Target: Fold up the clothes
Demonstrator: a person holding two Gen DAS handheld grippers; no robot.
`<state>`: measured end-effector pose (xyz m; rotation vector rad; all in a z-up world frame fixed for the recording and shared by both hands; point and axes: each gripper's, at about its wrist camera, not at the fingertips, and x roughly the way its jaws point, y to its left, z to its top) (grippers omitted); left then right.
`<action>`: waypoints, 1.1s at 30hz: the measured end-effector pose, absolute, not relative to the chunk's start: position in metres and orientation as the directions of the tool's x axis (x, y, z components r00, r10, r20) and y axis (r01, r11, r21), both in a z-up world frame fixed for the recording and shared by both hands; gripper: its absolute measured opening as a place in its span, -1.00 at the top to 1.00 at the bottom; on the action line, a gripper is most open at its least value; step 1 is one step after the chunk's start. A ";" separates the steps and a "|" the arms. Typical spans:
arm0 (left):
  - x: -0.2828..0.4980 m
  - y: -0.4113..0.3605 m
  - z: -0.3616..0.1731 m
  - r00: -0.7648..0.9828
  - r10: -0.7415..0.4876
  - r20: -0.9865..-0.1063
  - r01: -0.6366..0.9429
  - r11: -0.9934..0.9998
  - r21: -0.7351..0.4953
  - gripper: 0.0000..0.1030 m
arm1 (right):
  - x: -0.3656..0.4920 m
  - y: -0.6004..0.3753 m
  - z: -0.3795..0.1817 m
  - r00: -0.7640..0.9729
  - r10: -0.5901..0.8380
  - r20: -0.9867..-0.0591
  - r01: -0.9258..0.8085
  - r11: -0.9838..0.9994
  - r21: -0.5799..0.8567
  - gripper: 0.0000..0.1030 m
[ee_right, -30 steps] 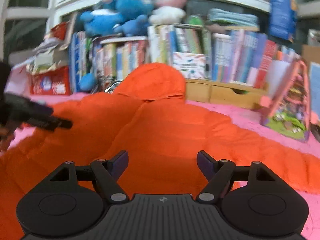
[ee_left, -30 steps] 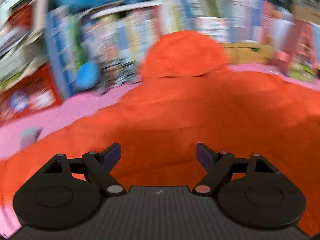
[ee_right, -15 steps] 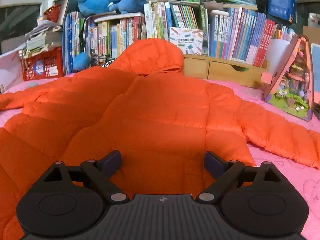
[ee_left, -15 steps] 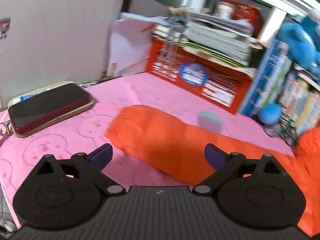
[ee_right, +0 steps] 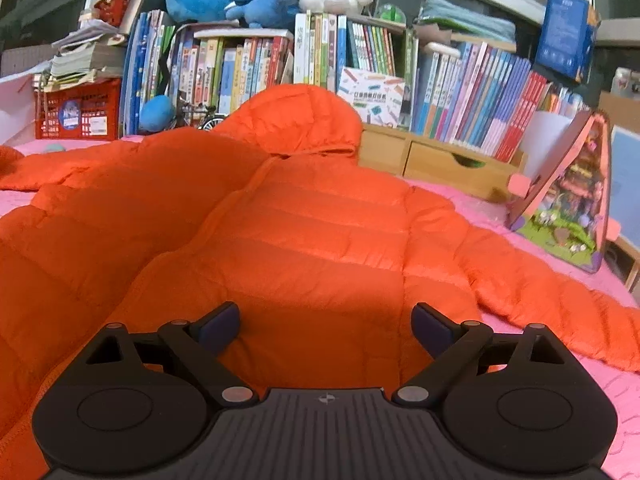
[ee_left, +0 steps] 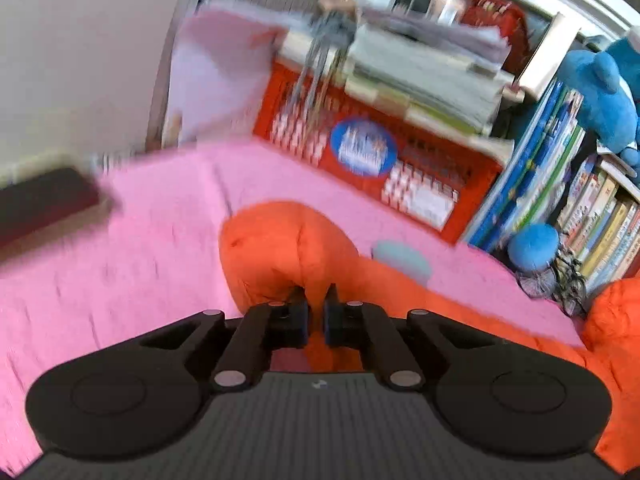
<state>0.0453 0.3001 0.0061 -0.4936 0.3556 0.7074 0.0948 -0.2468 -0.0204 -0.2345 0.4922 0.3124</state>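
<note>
Left wrist view: left gripper [ee_left: 316, 306] jaws clamped on orange jacket [ee_left: 280, 248] sleeve; right gripper [ee_right: 326, 320] jaws apart; lettering illegible.

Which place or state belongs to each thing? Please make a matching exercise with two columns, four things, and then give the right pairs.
Things
1. left gripper
2. right gripper
3. hood of the orange jacket
4. red crate

Places or states
A. under a stack of papers
B. shut on the jacket's sleeve end
C. open above the jacket's body
D. against the row of books

Pairs: 1-B, 2-C, 3-D, 4-A
</note>
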 end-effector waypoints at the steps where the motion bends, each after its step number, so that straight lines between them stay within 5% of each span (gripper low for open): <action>1: 0.043 0.304 0.015 0.712 0.546 -0.441 -0.692 0.653 -0.308 0.88 | 0.094 -0.246 -0.019 0.837 0.234 -0.494 -0.347 0.926 -0.149 -0.81; 6: 0.036 0.323 0.053 0.660 0.669 -0.341 -0.746 0.637 -0.195 0.87 | 0.096 -0.236 -0.015 0.833 0.247 -0.495 -0.367 0.916 -0.162 -0.81; 11: 0.045 0.344 0.046 0.499 0.723 -0.478 -0.818 0.575 0.016 0.79 | 0.099 -0.216 -0.009 0.820 0.293 -0.492 -0.411 0.900 -0.149 -0.82; 13: 0.042 0.341 0.041 0.513 0.679 -0.525 -0.795 0.606 0.007 0.74 | 0.098 -0.207 -0.006 0.815 0.312 -0.488 -0.432 0.889 -0.152 -0.82; 17: 0.019 0.287 0.058 0.784 0.542 -0.303 -0.580 0.813 -0.045 0.04 | 0.101 -0.194 0.011 0.801 0.383 -0.461 -0.500 0.851 -0.163 -0.83; 19: 0.019 0.259 0.070 0.834 0.483 -0.267 -0.506 0.862 -0.018 -0.11 | 0.109 -0.183 0.024 0.797 0.413 -0.440 -0.529 0.830 -0.180 -0.88; 27: 0.101 0.139 0.054 0.927 0.069 -0.369 -0.142 0.974 -0.174 -0.17 | 0.208 -0.129 0.025 0.688 0.561 -0.461 -0.586 0.804 0.103 -0.87; 29: 0.128 0.111 0.035 0.909 0.054 -0.413 -0.123 0.982 -0.143 -0.18 | 0.227 -0.124 0.016 0.681 0.558 -0.474 -0.573 0.809 0.131 -0.86; 33: 0.165 0.095 -0.007 0.841 0.110 -0.531 -0.193 0.976 -0.105 -0.16 | 0.259 -0.146 -0.006 0.725 0.316 -0.611 -0.395 0.919 0.006 -0.70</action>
